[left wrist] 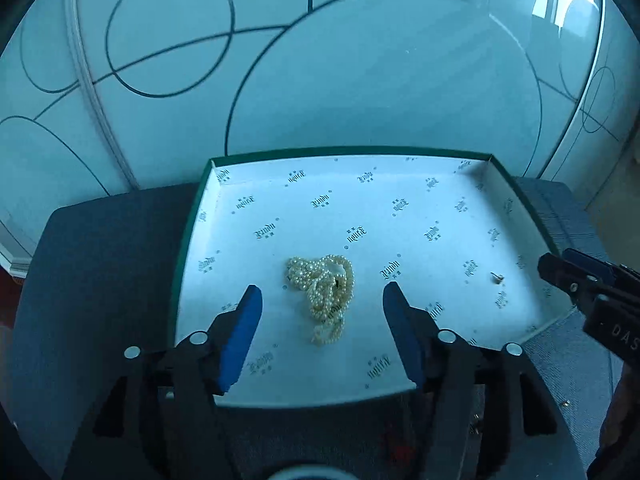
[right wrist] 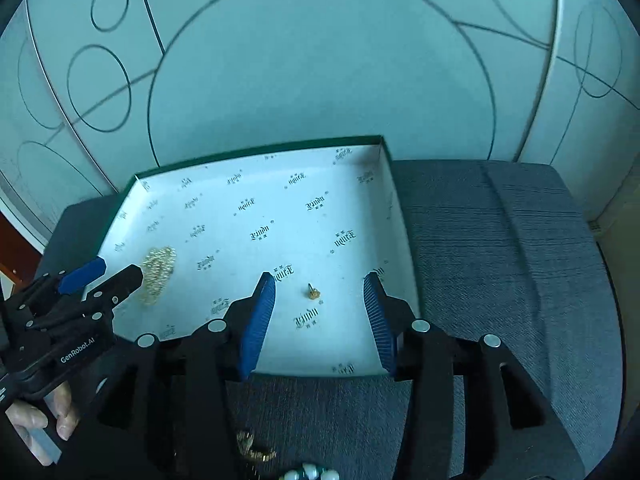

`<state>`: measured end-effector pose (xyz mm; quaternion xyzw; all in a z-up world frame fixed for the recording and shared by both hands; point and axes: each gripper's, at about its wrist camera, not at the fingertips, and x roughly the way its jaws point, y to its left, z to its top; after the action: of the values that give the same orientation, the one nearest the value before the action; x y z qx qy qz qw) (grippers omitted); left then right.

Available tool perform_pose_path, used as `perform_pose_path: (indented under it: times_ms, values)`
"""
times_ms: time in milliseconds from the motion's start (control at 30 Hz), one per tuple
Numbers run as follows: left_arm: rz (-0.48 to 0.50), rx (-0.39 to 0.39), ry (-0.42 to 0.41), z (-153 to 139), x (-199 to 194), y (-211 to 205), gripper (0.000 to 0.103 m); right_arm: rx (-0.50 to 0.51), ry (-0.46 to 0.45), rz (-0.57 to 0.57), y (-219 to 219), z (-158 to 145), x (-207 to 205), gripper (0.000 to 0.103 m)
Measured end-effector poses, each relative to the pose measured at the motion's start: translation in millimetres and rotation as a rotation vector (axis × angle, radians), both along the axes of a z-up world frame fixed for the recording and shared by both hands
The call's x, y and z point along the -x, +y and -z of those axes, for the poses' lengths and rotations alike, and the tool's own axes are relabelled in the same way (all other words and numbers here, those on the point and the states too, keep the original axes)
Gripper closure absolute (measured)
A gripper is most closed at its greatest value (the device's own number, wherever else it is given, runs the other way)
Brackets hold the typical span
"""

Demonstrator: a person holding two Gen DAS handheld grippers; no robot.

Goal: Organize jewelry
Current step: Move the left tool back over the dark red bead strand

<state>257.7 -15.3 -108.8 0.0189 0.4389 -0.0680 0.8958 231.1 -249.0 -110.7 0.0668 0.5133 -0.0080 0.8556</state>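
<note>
Beads (right wrist: 310,473) cut off by frame edge | gold piece (right wrist: 256,450) blurred

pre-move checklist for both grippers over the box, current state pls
1. Left gripper jaws open, nothing clamped: ok.
2. Pearl necklace lies in the box, bunched on the floor between the left fingers, pads not pressing it: ok.
3. Right gripper jaws open, nothing clamped: ok.
4. Small gold earring rests on the box floor between the right fingers, untouched: ok.
5. The two grippers apart, no contact in either view: ok.
6. Jewelry still outside the box: not ok; a gold piece and green and white beads lie on the grey cushion near the front edge.
</note>
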Motion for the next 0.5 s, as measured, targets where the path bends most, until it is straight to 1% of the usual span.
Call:
perform_pose_path:
  times_ms: [100, 200, 367, 500]
  values:
    - [-0.006, -0.005, -0.015, -13, 21, 5, 0.034, 0.004, -0.021, 0.01, -7, -21, 24, 0.057]
    - [-0.028, 0.002, -0.013, -18, 46, 15, 0.033, 0.015, -0.035, 0.027, -13, -33, 52, 0.057]
    - [-0.08, 0.028, 0.024, -13, 92, 37, 0.033, 0.022, -0.026, 0.047, -19, -36, 96, 0.057]
    - [-0.102, 0.047, 0.053, -4, 121, 45, 0.033, 0.01, 0.0, 0.056, -19, -31, 128, 0.057]
